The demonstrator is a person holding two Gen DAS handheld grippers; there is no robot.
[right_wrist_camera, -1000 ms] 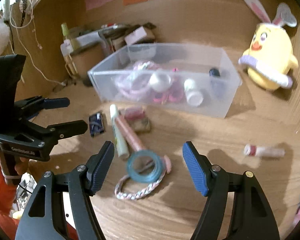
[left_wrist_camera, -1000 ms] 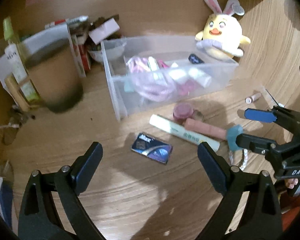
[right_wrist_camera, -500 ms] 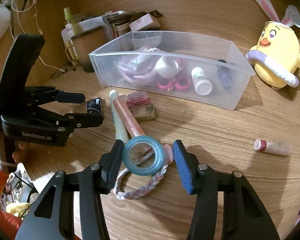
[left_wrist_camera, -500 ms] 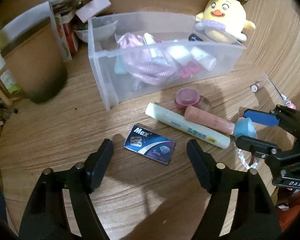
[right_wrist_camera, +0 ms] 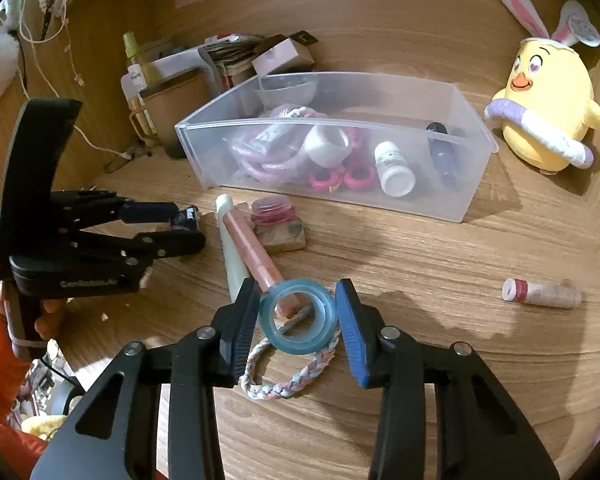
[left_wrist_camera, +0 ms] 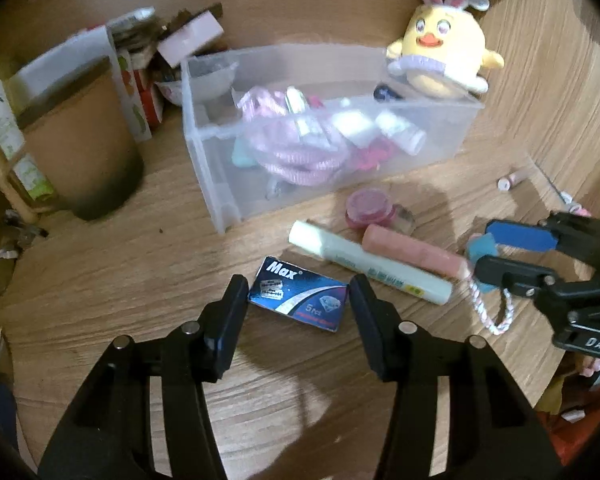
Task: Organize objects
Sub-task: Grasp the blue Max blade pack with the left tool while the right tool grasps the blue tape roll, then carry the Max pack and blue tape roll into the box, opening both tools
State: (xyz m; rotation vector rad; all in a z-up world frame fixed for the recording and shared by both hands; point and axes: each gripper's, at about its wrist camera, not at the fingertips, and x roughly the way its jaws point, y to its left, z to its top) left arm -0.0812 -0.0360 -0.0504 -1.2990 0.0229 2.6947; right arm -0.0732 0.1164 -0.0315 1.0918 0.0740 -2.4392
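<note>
A dark blue razor-blade box (left_wrist_camera: 298, 298) lies flat on the wooden desk. My left gripper (left_wrist_camera: 298, 292) straddles it. Its jaws are closing, and a thin gap still shows on each side of the box. A teal tape ring (right_wrist_camera: 298, 322) sits between the pads of my right gripper (right_wrist_camera: 298, 312), whose jaws are also closing; both pads touch the ring's sides. Under the ring lie a braided cord loop (right_wrist_camera: 284, 388) and the end of a pink tube (right_wrist_camera: 252, 248), with a pale green tube (right_wrist_camera: 232, 264) beside it. The clear bin (right_wrist_camera: 320, 122) stands behind, holding several small items.
A pink jar (right_wrist_camera: 272, 210) on a small block sits in front of the bin. A small vial (right_wrist_camera: 540, 292) lies to the right. A yellow plush chick (right_wrist_camera: 548, 112) stands by the right wall. A brown cup (left_wrist_camera: 84, 140) and clutter fill the back left corner.
Both grippers have narrowed their jaws. The left has closed in around the razor-blade box, and the right has come up to the teal ring until its pads met the ring's sides.
</note>
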